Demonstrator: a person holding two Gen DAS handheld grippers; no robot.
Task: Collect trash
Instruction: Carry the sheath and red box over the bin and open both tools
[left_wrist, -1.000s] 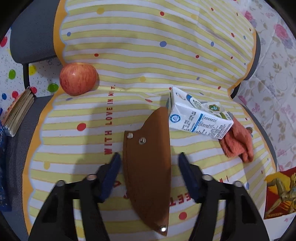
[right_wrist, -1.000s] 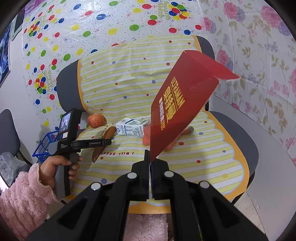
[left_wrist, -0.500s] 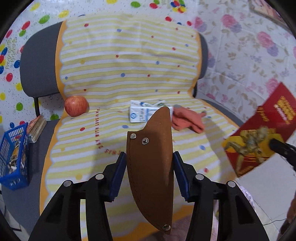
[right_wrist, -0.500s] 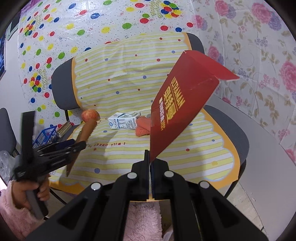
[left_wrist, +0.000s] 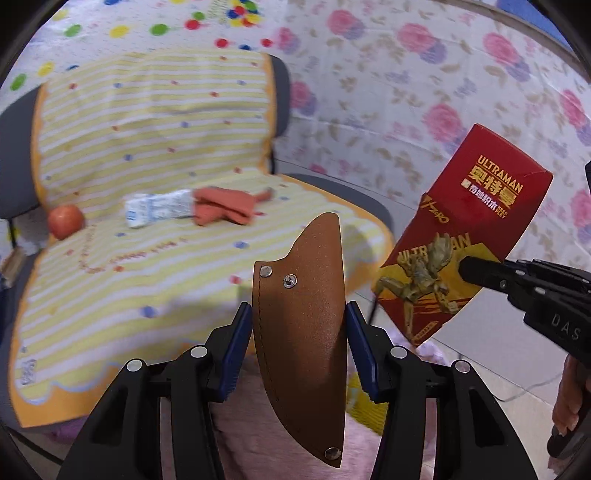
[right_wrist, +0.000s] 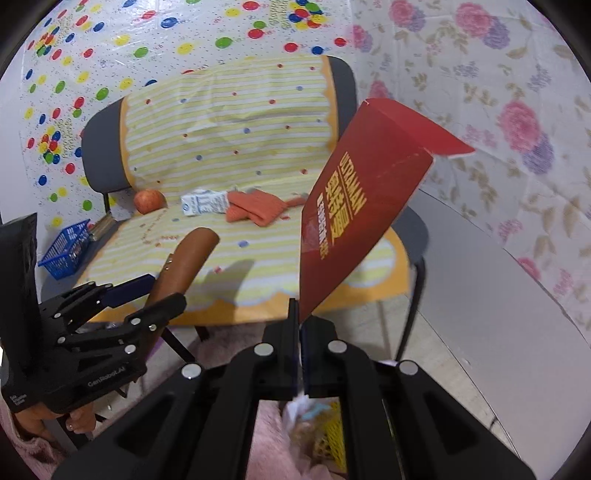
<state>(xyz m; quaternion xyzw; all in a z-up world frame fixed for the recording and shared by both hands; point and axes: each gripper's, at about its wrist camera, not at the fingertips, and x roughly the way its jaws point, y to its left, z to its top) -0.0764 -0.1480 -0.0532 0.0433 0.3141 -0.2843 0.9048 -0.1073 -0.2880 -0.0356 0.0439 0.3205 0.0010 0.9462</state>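
Brown leather sheath (left_wrist: 301, 332) clamped between left gripper (left_wrist: 299, 343) pads; right gripper (right_wrist: 298, 332) pinches red Ultraman box (right_wrist: 354, 221) corner, both above chair.

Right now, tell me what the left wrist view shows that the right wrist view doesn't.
Left wrist only: the red box's printed front with the gold figure, and the brown sheath's rivets.

Right wrist only: the blue basket beside the chair.

Both: the apple, milk carton and orange cloth on the striped seat cover, plus the sheath in the left tool and the box in the right tool.
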